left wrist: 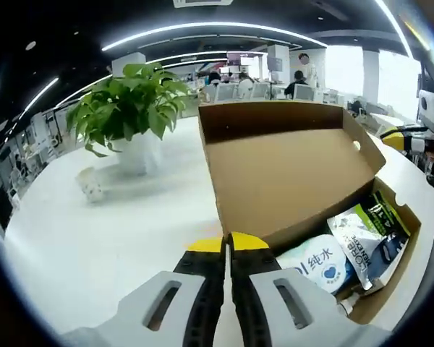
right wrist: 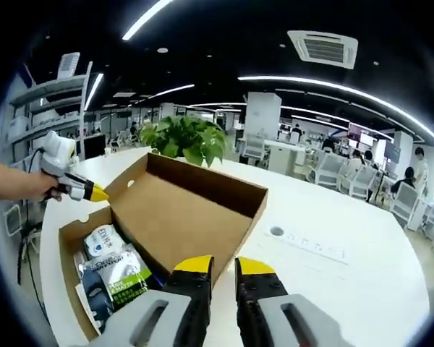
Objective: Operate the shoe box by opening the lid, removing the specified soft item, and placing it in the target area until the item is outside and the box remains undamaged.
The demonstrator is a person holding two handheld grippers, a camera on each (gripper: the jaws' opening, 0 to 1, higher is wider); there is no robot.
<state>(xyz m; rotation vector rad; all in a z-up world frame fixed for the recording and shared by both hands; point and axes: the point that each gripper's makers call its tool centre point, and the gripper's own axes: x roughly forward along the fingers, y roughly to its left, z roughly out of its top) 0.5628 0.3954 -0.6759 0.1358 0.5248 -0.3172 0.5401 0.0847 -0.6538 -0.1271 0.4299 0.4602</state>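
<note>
The shoe box (left wrist: 289, 173) sits open on the white table (left wrist: 116, 231), its lid (left wrist: 275, 130) standing upright, near a potted plant (left wrist: 130, 108). Inside lie soft packets: a white one (left wrist: 322, 262) printed "纯水" with a blue heart, and a dark green-labelled one (right wrist: 126, 280) whose small text is unreadable. The left gripper (left wrist: 228, 242) has its yellow-tipped jaws pressed together, holding nothing. The right gripper (right wrist: 224, 266) hovers by the box's near edge, jaws slightly parted and empty.
</note>
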